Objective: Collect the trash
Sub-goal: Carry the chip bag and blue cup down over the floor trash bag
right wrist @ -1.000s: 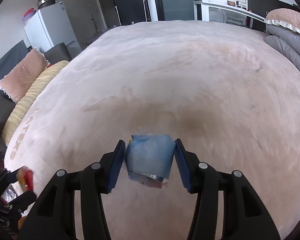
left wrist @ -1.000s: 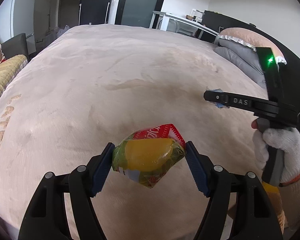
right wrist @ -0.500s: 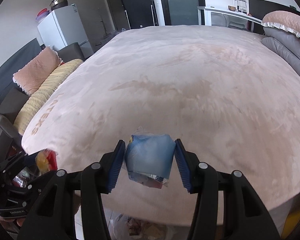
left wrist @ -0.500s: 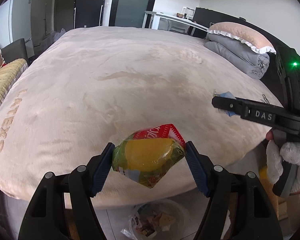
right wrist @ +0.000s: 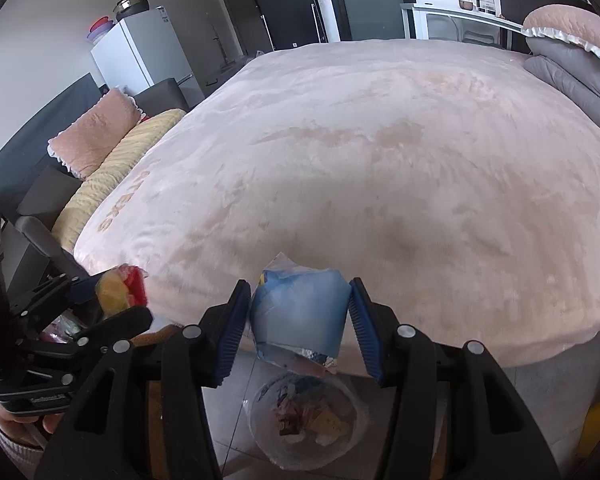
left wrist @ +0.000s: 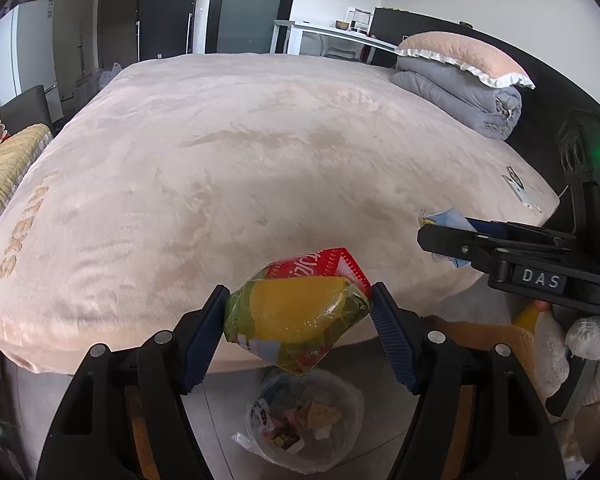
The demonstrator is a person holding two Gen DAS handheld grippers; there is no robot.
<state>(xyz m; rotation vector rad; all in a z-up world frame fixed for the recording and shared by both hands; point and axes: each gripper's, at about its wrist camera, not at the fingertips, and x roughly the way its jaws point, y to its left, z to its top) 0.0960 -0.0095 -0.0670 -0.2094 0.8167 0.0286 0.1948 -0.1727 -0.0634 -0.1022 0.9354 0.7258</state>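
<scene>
Left gripper (left wrist: pixel 298 314) clamps a yellow-green snack packet (left wrist: pixel 296 316); right gripper (right wrist: pixel 298 320) clamps a blue wrapper (right wrist: pixel 300 312). Both loads hang past the bed (left wrist: pixel 260 160) edge, with the lined trash bin (right wrist: pixel 304 424) on the floor directly below, the right gripper more squarely over it.

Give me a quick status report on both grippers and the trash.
Left gripper shut on yellow snack wrapper. Right gripper shut on blue wrapper. Lined trash bin on floor below both, past bed edge. Nothing in the way.
</scene>
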